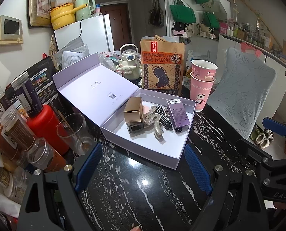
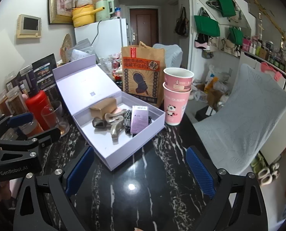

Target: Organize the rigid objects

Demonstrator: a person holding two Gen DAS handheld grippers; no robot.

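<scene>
An open lilac gift box (image 1: 143,150) (image 2: 139,146) sits on the black marble table (image 1: 123,196), its lid leaning back to the left. Inside lie a gold carton (image 1: 133,108) (image 2: 103,107), a beige hair claw (image 1: 152,123) (image 2: 115,124), a checked hair tie (image 1: 163,117), a small purple carton (image 1: 178,113) (image 2: 139,120) and a dark square piece (image 1: 136,128). My left gripper (image 1: 143,167) hangs open just short of the box's near corner, with nothing between its pads. My right gripper (image 2: 140,172) is open and empty too, close to the box's near corner.
Two stacked pink paper cups (image 1: 201,88) (image 2: 174,100) stand right of the box, with a brown paper bag (image 1: 161,67) behind it. A red bottle (image 1: 46,127), a drinking glass (image 1: 73,132) and several jars (image 1: 12,130) crowd the left. A grey chair (image 1: 241,94) stands at the table's right edge.
</scene>
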